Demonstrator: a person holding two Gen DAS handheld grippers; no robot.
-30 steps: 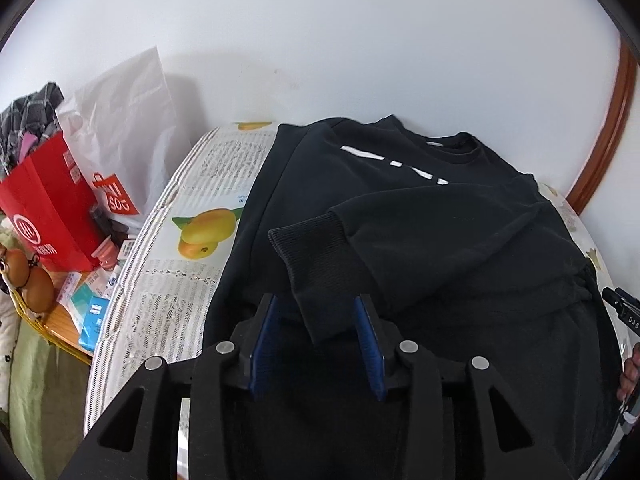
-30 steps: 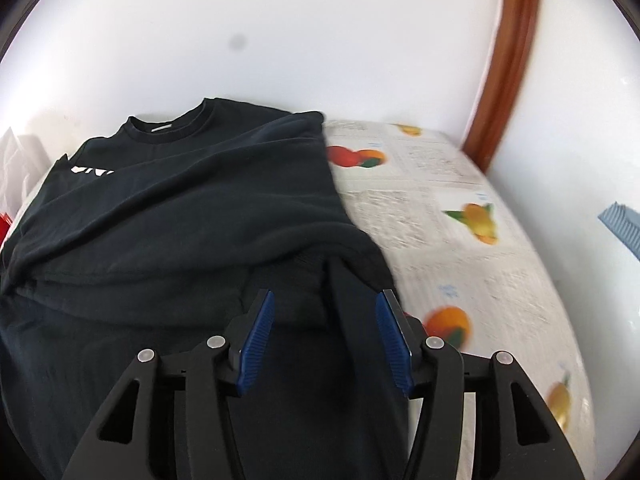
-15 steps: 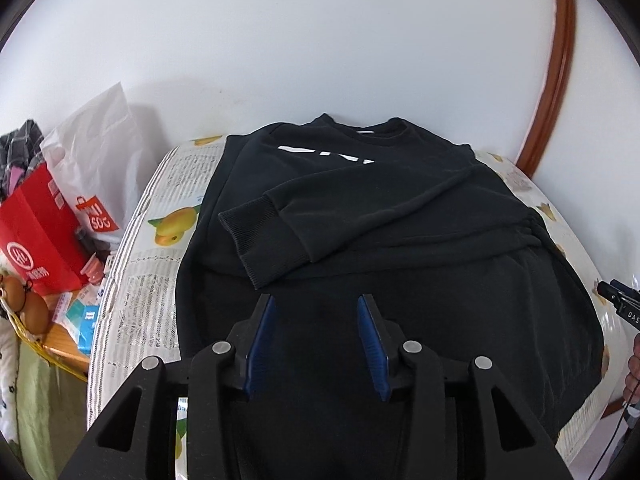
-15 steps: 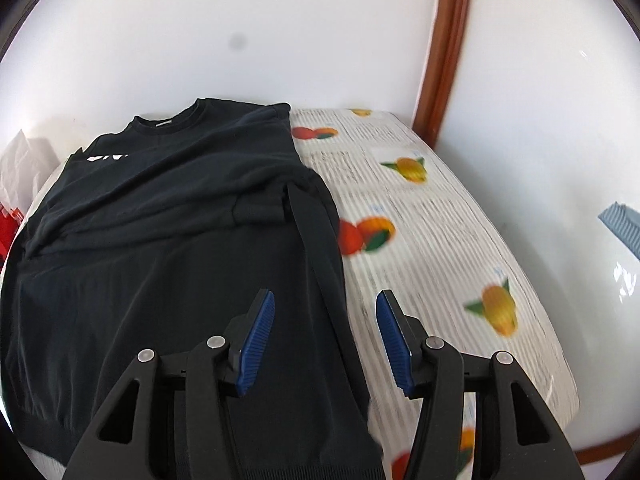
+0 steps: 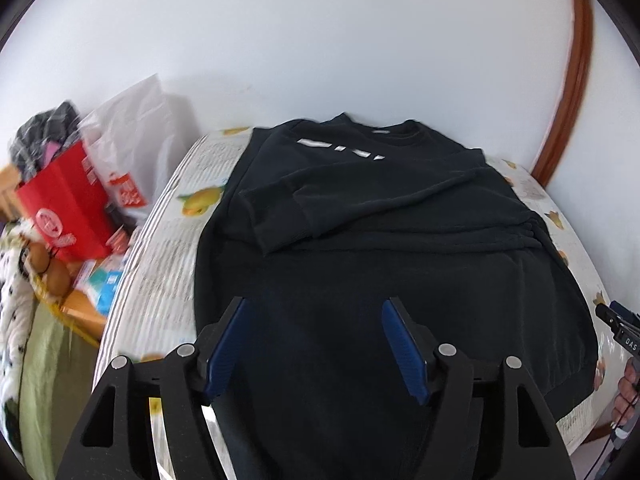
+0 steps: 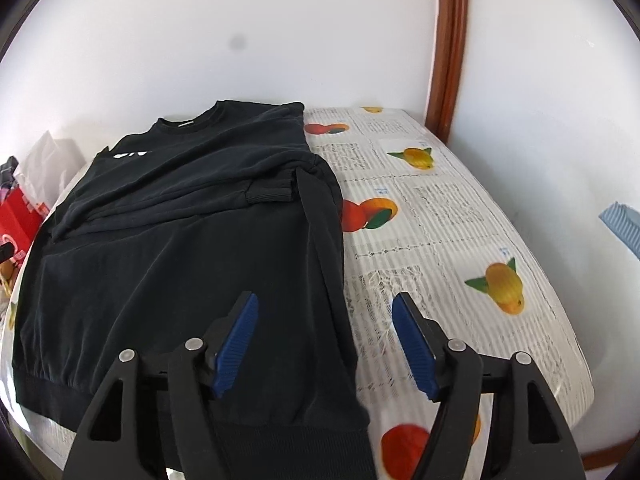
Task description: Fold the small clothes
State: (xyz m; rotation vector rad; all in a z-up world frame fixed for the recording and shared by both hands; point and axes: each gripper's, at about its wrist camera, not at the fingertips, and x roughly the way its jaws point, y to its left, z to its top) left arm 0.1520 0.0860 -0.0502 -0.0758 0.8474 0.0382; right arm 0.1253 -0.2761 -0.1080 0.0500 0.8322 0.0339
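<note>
A black sweatshirt (image 5: 380, 272) with white chest lettering lies flat on the table, collar at the far wall, both sleeves folded across its chest. It also shows in the right wrist view (image 6: 180, 248). My left gripper (image 5: 316, 344) is open and empty, above the lower part of the sweatshirt near its left side. My right gripper (image 6: 324, 344) is open and empty, above the sweatshirt's lower right edge, one finger over the cloth and one over the tablecloth. The ribbed hem (image 6: 280, 436) lies at the near table edge.
The table carries a white fruit-print tablecloth (image 6: 440, 240). Left of the table stand a red bag (image 5: 64, 208), a white plastic bag (image 5: 132, 152) and small clutter. White walls stand behind and to the right, with a brown wooden frame (image 6: 452, 48).
Both grippers have drawn back toward the near table edge and away from the folded sleeves. Both have opened wider. The sleeves stay folded on the chest.
</note>
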